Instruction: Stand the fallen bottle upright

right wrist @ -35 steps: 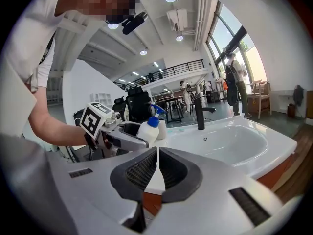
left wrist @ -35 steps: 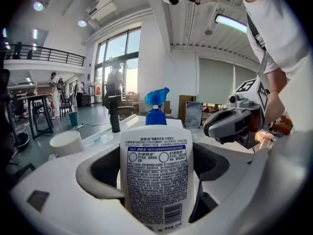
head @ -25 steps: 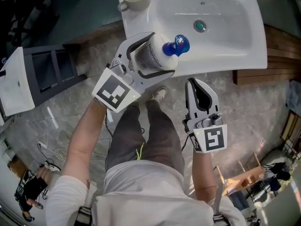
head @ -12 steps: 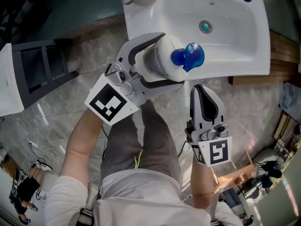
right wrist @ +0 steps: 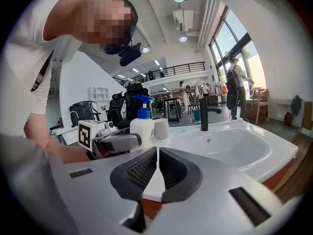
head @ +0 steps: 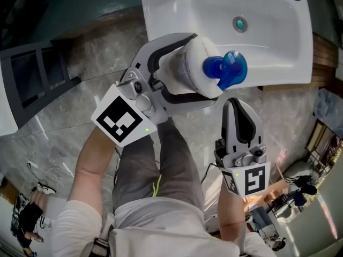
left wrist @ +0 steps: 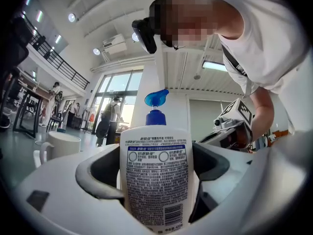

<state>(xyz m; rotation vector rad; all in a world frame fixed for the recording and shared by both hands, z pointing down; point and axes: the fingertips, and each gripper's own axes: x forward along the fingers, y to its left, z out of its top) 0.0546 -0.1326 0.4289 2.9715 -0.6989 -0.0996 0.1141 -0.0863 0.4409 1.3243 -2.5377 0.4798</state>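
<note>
A white bottle (head: 188,63) with a blue pump top (head: 225,70) stands upright between the jaws of my left gripper (head: 199,72), pump pointing up at the head camera. It hangs over the front left rim of the white sink (head: 172,16). In the left gripper view the bottle's printed back label (left wrist: 156,173) fills the gap between the dark pads (left wrist: 99,168). My right gripper (head: 239,106) is shut on nothing, low in front of the sink's front edge, to the right of the bottle. From the right gripper view, bottle (right wrist: 144,128) and left gripper (right wrist: 117,142) sit beyond my closed right gripper (right wrist: 157,156).
A white mug (right wrist: 161,128) stands on the sink's back left corner, also in the left gripper view as a mug (left wrist: 55,146). A black faucet (right wrist: 204,113) rises behind the basin, drain (head: 239,23) in its middle. A dark shelf unit (head: 32,71) stands left on the marble floor.
The left gripper has carried the bottle rightward and up toward the head camera, so it looks larger. The right gripper has stayed shut and almost still.
</note>
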